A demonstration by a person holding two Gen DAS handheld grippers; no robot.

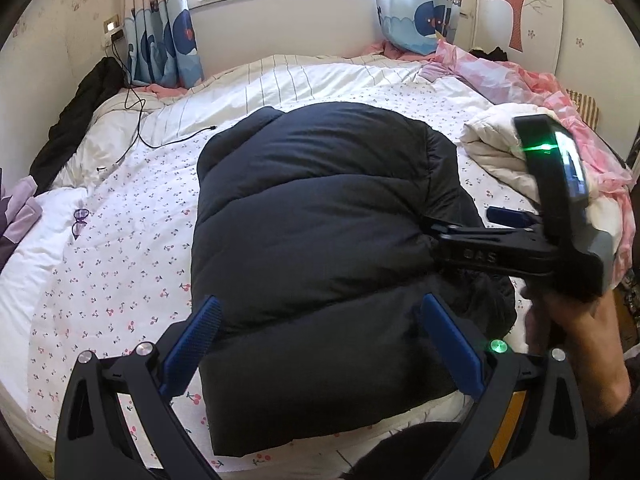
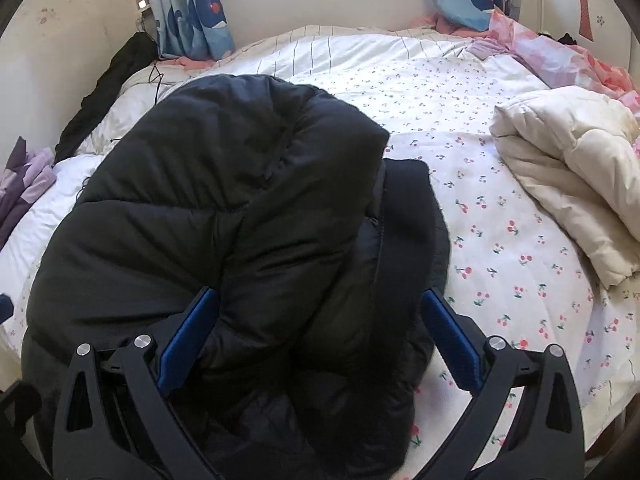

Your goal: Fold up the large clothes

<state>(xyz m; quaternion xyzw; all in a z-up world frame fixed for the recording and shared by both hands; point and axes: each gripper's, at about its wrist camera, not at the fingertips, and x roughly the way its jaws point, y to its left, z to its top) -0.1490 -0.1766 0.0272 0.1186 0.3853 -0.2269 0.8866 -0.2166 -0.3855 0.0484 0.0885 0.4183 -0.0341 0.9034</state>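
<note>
Black puffer jacket sits folded on the cherry-print bed. Left gripper and right gripper both hover with jaws wide, gripping nothing.

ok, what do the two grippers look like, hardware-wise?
Both match: black skeletal frames with silver bolt heads and ribbed blue pads on the fingers. The left gripper has a green LED; the right gripper body shows embossed lettering and a green light. A dark sleeve shows.

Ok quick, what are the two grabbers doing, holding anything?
Left gripper: open, fingers either side of the black jacket, not clamped.
Right gripper: open over the jacket, holding nothing.
</note>
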